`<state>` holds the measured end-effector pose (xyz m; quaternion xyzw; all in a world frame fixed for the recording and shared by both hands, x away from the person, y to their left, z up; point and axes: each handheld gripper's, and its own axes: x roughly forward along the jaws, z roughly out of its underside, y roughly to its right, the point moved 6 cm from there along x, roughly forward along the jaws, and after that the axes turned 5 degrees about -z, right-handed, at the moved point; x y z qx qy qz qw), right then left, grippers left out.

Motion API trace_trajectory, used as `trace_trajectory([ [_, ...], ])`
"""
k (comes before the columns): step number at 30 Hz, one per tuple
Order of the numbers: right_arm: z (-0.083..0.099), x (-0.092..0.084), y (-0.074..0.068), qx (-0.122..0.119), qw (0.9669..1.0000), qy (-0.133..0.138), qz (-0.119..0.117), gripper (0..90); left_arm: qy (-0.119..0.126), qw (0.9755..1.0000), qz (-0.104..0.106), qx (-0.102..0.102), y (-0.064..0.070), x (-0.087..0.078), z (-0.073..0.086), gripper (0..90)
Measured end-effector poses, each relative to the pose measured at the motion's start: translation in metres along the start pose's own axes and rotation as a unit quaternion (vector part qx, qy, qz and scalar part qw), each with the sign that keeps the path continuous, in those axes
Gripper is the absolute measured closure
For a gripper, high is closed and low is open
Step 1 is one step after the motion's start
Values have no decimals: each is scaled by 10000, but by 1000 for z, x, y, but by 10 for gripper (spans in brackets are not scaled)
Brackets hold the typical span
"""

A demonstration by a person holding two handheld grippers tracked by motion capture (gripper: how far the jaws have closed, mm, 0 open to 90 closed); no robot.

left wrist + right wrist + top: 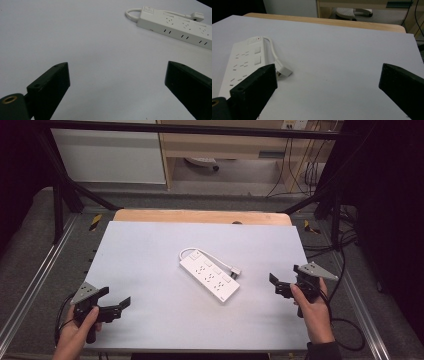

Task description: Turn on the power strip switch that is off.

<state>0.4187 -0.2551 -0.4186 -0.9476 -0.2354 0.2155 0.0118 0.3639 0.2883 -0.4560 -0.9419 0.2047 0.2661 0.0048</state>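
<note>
A white power strip (209, 275) lies slantwise at the middle of the white tabletop (145, 250). Its short cable loops round the far end, and the plug (236, 270) rests beside the strip. My left gripper (116, 297) is at the near left corner, open, with nothing between its jaws. In the left gripper view the strip (175, 27) lies far ahead to the right of the open left gripper (117, 66). My right gripper (286, 275) is held at the right edge, open and empty. Ahead of the right gripper (329, 67), the strip (242, 65) and plug (284, 72) lie at the left.
A wooden table edge (200, 216) shows beyond the white surface. Metal frame rails (35, 275) run along both sides. Cables (345, 250) trail on the floor at the right. A cabinet (110, 155) and a shelf unit stand behind the table.
</note>
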Motion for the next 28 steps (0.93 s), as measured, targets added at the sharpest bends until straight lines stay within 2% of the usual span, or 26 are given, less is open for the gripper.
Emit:
trace_trajectory([
  [11, 18, -15, 16, 52, 10000, -31, 3, 25, -11, 10000, -6, -3, 0, 0, 0, 60],
  [16, 29, -17, 21, 34, 9999, -156, 61, 28, -17, 10000, -16, -11, -1, 0, 0, 60],
  [19, 38, -17, 21, 59, 9996, -274, -24, 28, -18, 10000, -16, -11, -1, 0, 0, 60],
  [22, 52, -16, 20, 49, 9986, -510, -98, 27, -15, 10000, -8, -2, 0, 0, 0, 60],
  [25, 61, -13, 20, 62, 9976, -689, -91, 25, -18, 10000, -2, 9, 0, 1, 0, 60],
  [28, 64, -6, 23, 108, 9967, -806, 24, 30, -29, 10000, -2, 15, 0, 1, 0, 60],
])
